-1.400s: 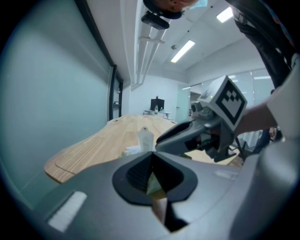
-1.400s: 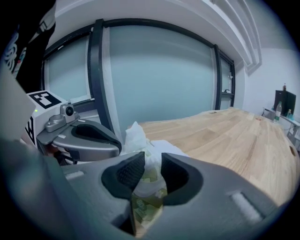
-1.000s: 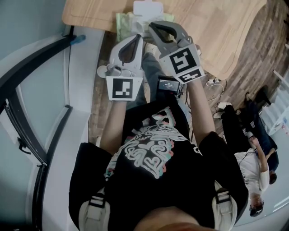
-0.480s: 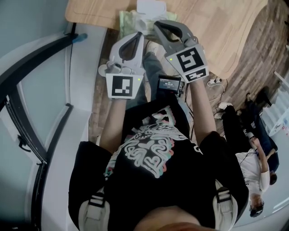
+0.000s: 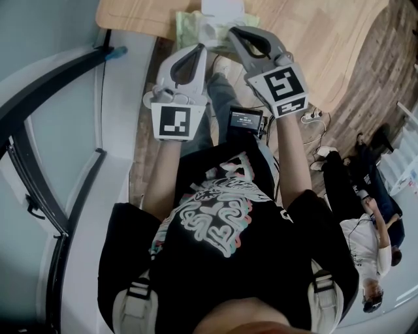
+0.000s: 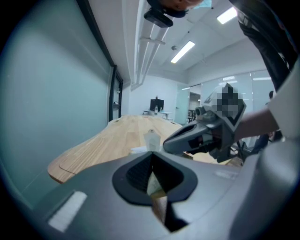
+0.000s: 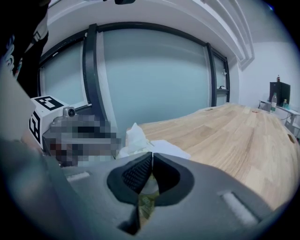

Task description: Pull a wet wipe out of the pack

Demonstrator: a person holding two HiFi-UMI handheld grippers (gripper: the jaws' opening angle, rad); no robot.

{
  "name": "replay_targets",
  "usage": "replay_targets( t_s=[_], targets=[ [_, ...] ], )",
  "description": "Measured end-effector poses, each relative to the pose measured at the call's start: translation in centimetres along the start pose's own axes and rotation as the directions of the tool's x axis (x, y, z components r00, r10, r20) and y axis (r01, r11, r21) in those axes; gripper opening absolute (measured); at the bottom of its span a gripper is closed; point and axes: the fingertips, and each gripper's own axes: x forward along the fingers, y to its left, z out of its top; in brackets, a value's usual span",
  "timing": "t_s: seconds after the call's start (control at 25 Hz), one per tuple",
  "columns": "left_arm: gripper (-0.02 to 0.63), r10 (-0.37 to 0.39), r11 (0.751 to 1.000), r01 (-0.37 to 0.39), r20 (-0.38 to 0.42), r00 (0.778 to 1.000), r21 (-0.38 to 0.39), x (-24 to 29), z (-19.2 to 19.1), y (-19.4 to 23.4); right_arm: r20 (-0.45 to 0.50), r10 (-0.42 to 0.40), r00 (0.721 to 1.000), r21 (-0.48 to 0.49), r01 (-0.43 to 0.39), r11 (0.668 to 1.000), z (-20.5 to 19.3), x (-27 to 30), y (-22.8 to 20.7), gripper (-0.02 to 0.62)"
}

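The pale green wipe pack [image 5: 188, 25] lies near the front edge of the wooden table [image 5: 307, 39], with its white lid [image 5: 222, 8] flipped up. A white wipe [image 7: 135, 136] stands crumpled out of the opening, and it also shows as a small wipe peak [image 6: 152, 139] in the left gripper view. My left gripper [image 5: 197, 49] hovers over the pack's near end, jaws shut, with the pack [image 6: 157, 190] showing through the gap below. My right gripper [image 5: 233, 31] sits just right of the wipe, jaws shut, with nothing seen between the pads.
A glass wall with dark frames [image 7: 93, 75] runs along the table's left side. A small screen device [image 5: 245, 122] hangs at the person's chest. Cables [image 5: 310, 117] lie on the floor to the right, where other people [image 5: 366, 235] are.
My right gripper has rolled a little and edged slightly toward the pack. The left gripper has stayed where it was.
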Motion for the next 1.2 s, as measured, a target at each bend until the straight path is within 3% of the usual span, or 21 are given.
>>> replay_targets(
  t_s=[1.2],
  targets=[
    [-0.009, -0.013, 1.0, 0.013, -0.012, 1.0, 0.016, 0.15, 0.0, -0.17, 0.02, -0.024, 1.0, 0.017, 0.024, 1.0, 0.15, -0.39, -0.5, 0.005]
  ],
)
